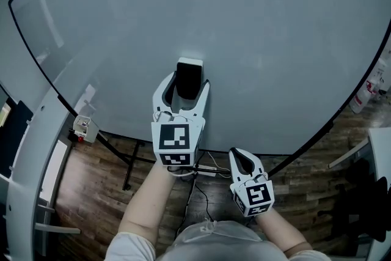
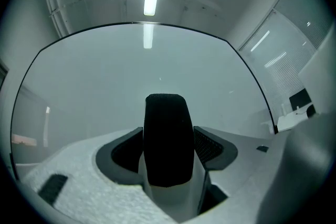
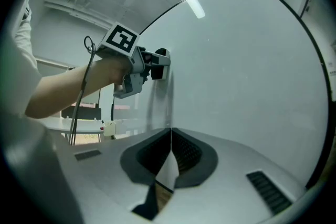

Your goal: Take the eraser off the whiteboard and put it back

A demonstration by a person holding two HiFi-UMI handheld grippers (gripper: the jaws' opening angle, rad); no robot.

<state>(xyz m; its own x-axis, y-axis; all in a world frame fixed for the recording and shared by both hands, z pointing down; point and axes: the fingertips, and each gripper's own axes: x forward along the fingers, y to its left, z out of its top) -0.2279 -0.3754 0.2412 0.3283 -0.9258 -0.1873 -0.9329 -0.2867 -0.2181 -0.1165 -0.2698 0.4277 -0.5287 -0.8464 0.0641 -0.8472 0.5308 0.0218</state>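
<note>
The black eraser (image 1: 189,75) is seen against the whiteboard (image 1: 256,21), flanked but not pinched by the spread jaws of the left tool (image 1: 187,85), while the right tool (image 1: 242,157) is kept pressed together lower down.

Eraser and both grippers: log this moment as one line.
eraser: on whiteboard, between left jaws | left gripper: open, not gripping | right gripper: shut, empty

Head view looks steeply down at the whiteboard (image 1: 256,33), which both gripper views face from close.
</note>
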